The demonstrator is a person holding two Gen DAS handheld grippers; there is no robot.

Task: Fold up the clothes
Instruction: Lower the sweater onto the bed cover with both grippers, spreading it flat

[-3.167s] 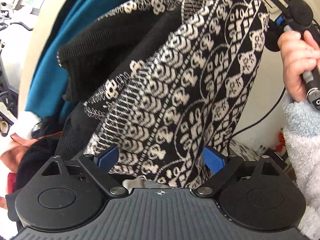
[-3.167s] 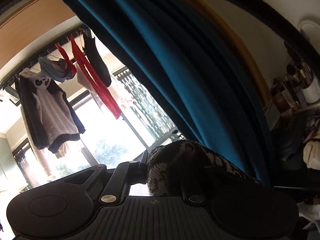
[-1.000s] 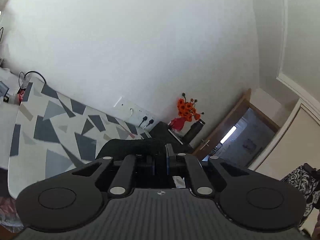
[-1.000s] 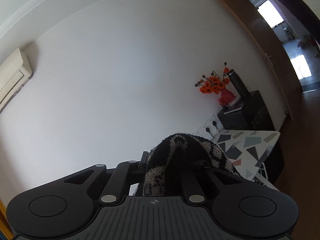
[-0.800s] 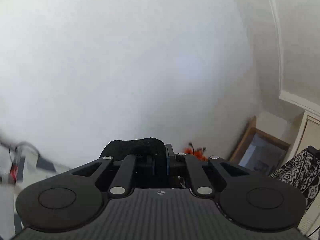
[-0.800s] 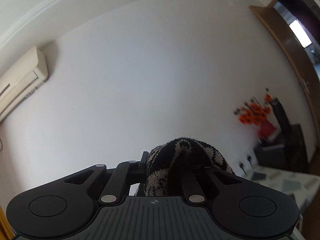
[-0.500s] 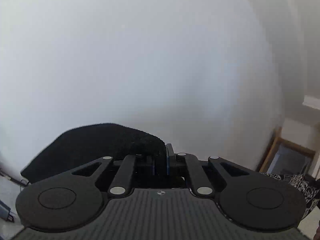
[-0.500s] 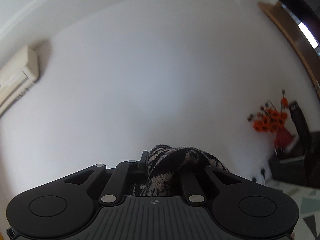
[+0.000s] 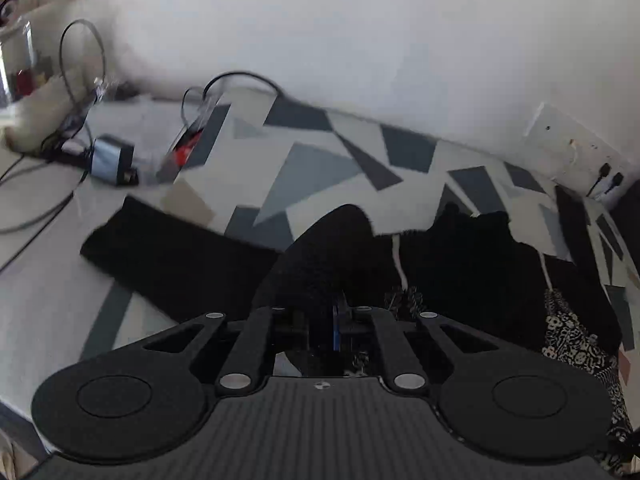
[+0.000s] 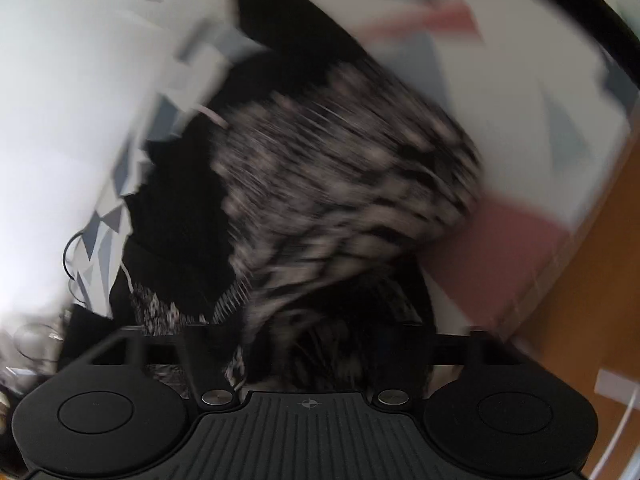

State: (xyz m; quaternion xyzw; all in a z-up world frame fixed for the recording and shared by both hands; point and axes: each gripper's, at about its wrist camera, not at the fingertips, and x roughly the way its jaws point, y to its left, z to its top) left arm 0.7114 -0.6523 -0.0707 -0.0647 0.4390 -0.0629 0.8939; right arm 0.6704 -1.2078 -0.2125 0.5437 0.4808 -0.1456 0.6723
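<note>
A black knit garment with a black-and-white pattern lies spread on the ironing board, which has a grey triangle-print cover. My left gripper is shut on a black edge of the garment just above the board. In the right wrist view the patterned cloth is blurred and fills the middle. My right gripper has its arms spread wide, with cloth lying between them.
A black rectangular piece lies on the board's left part. Cables and a small grey box sit on the table at far left. A wall socket is behind the board. Wooden floor shows at the right.
Both grippers have swung down from facing the wall to the ironing board. The garment now lies on the board. My right gripper has opened; the left stays shut on the cloth.
</note>
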